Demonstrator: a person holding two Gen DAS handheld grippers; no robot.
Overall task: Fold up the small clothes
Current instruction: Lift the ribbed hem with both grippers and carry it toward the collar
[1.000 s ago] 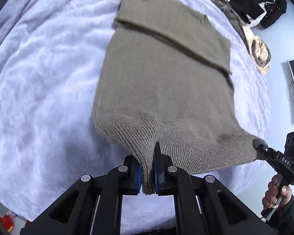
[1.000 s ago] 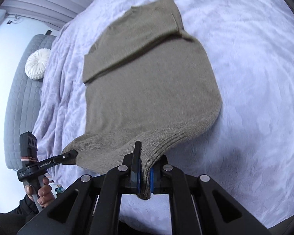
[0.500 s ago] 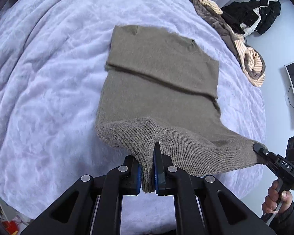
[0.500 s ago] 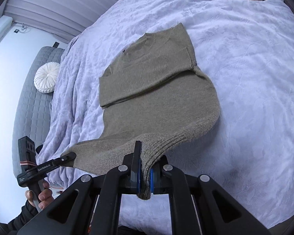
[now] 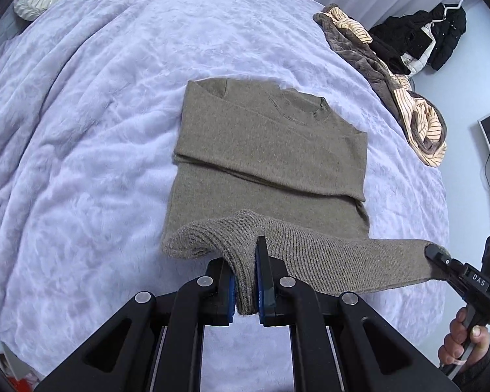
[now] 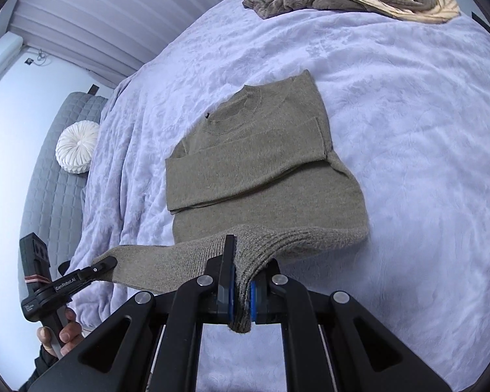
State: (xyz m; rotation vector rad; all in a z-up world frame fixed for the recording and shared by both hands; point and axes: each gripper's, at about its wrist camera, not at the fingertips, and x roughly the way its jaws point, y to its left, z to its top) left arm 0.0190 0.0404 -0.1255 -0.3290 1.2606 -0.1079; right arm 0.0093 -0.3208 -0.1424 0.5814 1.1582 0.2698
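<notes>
I have the left gripper (image 5: 246, 289) clamped on one corner of the ribbed hem of the olive sweater (image 5: 268, 150), and the right gripper (image 6: 241, 294) clamped on the other corner. The sweater lies on the lilac bedspread (image 5: 81, 130), sleeves folded across the chest, hem raised. To fold well, I think I must carry both corners forward at equal height, keep the hem tight between them, and lay it just below the collar. On one gripper I read "DAS", on the other "GenRobot.AI".
</notes>
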